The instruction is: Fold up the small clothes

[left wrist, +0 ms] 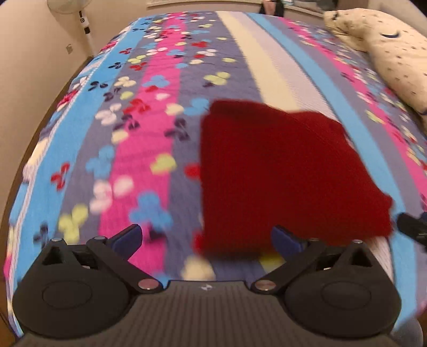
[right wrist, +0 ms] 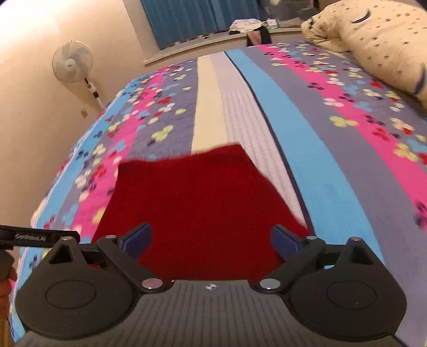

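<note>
My left tongs (left wrist: 206, 237) stand spread wide above the bed, nothing between their blue pads (left wrist: 132, 235); the red garment (left wrist: 280, 173) lies flat on the striped, flower-printed bedspread (left wrist: 149, 112), spreading from the centre of this view toward 4 o'clock, its near edge just past my right-hand pad. The picture is smeared, so I cannot tell whether that pad touches the cloth.

My right tongs (right wrist: 210, 237) are likewise spread wide and hold nothing. From this side the red garment (right wrist: 202, 208) fills the view's lower middle, running from the centre down to 6 o'clock under the gap between the fingers, with one corner reaching up toward 12 o'clock onto the cream and pale stripes.

Only the right view shows the whole standing fan (right wrist: 72, 64) at 10 o'clock, the blue curtain (right wrist: 197, 18) at 12 o'clock, the cluttered ledge beneath it, and my left tool's black bar (right wrist: 40, 237) with a bit of my hand (right wrist: 6, 283) at 9 o'clock.

Only the left view catches a dark piece of my right tool (left wrist: 412, 228) at 3 o'clock.

Both views show the cream spotted pillow (left wrist: 387, 50) at 1 to 2 o'clock.
</note>
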The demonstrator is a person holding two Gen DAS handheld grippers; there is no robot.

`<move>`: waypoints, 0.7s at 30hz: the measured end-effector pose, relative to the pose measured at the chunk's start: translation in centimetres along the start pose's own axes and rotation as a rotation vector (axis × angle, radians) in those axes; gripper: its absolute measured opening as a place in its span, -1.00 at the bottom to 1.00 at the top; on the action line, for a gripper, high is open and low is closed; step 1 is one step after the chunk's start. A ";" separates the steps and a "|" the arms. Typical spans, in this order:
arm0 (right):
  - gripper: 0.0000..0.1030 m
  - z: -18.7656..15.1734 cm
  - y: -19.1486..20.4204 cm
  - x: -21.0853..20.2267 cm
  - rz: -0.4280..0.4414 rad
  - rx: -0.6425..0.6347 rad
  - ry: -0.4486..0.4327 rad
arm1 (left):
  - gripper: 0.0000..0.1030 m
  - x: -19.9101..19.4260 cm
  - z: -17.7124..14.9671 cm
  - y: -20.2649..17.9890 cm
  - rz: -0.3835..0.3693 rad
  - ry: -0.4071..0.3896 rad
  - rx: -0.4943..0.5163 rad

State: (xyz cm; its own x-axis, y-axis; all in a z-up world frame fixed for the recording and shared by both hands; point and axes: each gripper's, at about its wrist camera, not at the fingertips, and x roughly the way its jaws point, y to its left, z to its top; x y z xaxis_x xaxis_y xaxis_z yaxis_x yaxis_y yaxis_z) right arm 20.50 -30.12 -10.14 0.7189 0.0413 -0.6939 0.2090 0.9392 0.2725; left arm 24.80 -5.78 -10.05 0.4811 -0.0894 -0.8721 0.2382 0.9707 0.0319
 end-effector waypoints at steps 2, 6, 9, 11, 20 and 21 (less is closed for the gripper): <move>0.93 -2.6 1.0 -2.8 -0.046 -0.019 0.000 | 1.00 -2.4 -2.8 -0.9 -0.022 -0.010 -0.001; 0.94 -6.0 2.5 -7.0 -0.116 -0.090 -0.016 | 1.00 -6.4 -6.7 -1.8 -0.046 -0.033 -0.006; 0.94 -7.7 3.0 -9.0 -0.121 -0.125 -0.017 | 1.00 -8.2 -8.3 -2.2 -0.036 -0.053 0.014; 0.94 -8.7 3.2 -10.1 -0.123 -0.119 -0.022 | 1.00 -9.2 -9.3 -2.2 -0.029 -0.069 0.022; 0.94 -11.3 4.4 -14.7 -0.147 -0.151 -0.078 | 1.00 -12.8 -12.3 -2.4 -0.008 -0.138 0.047; 0.94 -11.5 4.5 -15.1 -0.148 -0.151 -0.087 | 1.00 -13.0 -12.6 -2.5 -0.012 -0.142 0.046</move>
State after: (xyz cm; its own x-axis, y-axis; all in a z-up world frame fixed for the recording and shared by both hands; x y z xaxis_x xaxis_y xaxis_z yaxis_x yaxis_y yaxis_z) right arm 2.94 -22.64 -6.12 0.7434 -0.1241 -0.6573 0.2196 0.9734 0.0647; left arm 7.32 -4.20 -4.92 0.5922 -0.1344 -0.7945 0.2811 0.9585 0.0474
